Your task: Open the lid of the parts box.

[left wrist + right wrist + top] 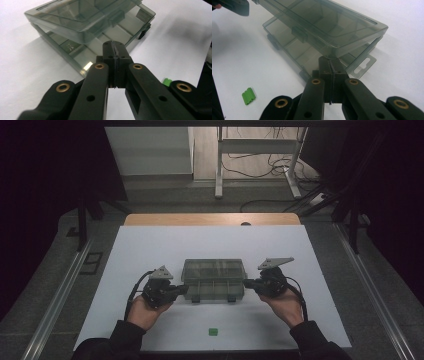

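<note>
A smoky see-through compartment box (214, 289) lies in the middle of the white mat, its lid (214, 269) lifted part way and tilted over the base. My left gripper (186, 290) is shut, and its tips rest against the box's left end. In the left gripper view the shut tips (113, 47) sit at the base's edge, just under the raised lid (82, 15). My right gripper (246, 283) is shut at the box's right end. Its tips (331, 60) are tucked beneath the lid's corner (352, 47). Nothing is between either pair of jaws. A small green block (213, 331) lies on the mat nearer the person.
The white mat (150, 250) covers a wooden table whose far edge (210, 219) shows behind it. The green block (166, 81) lies beside the left jaws, and the same green block (248, 96) lies left of the right jaws. A desk frame and cables stand on the floor beyond.
</note>
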{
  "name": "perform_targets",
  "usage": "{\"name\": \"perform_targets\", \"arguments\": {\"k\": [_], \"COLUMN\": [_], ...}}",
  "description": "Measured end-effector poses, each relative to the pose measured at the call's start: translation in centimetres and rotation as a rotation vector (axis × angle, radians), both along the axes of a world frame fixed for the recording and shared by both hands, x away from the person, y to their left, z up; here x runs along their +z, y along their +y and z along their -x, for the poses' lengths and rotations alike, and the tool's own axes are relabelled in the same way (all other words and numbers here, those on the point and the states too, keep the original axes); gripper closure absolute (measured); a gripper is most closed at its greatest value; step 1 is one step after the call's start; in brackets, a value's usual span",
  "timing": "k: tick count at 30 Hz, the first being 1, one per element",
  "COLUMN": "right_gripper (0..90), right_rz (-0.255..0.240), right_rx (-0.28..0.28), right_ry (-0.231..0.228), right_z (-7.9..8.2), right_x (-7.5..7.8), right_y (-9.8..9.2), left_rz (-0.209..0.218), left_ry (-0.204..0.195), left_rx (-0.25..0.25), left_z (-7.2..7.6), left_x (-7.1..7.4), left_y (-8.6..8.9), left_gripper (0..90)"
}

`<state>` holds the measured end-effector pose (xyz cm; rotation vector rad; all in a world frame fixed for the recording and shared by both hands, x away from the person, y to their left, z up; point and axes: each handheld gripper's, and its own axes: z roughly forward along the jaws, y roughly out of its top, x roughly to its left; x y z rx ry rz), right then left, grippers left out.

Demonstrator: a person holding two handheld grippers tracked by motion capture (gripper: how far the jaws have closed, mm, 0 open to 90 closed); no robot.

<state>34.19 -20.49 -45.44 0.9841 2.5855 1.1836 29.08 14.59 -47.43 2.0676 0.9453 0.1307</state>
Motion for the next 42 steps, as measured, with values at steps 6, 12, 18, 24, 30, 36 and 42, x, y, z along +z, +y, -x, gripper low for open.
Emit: {"name": "perform_targets", "arguments": {"k": [6, 12, 18, 24, 30, 36, 42], "right_gripper": [89.5, 89.5, 89.5, 89.5, 89.5, 89.5, 89.5], "right_rz": [-0.006, -0.013, -0.019, -0.024, -0.035, -0.044, -0.058], "right_rx": [-0.007, -0.015, -0.018, -0.024, -0.024, -0.024, -0.026], "right_ry": [-0.010, -0.011, -0.016, -0.013, -0.015, -0.017, -0.023], "right_z": [-0.3, -0.6, -0.9, -1.3, -1.5, -1.9, -2.6], "right_x": [0.2, 0.4, 0.5, 0.6, 0.9, 1.0, 1.5], "right_y": [0.1, 0.1, 0.2, 0.1, 0.0, 0.3, 0.7], "left_rz": [-0.003, 0.002, -0.001, -0.022, -0.039, -0.080, -0.084], "left_ry": [-0.012, -0.007, -0.003, -0.008, -0.017, -0.008, -0.012], "left_rx": [-0.023, -0.036, -0.040, -0.032, -0.019, -0.034, -0.021], "left_z": [-0.1, -0.4, -0.8, -1.4, -1.9, -2.1, -2.1], "left_x": [0.0, -0.4, -0.8, -1.4, -2.1, -2.8, -3.0], "left_y": [-0.9, -1.7, -2.4, -3.3, -4.1, -4.7, -4.7], "left_gripper": [89.5, 89.6, 89.5, 89.6, 89.5, 89.6, 89.6]}}
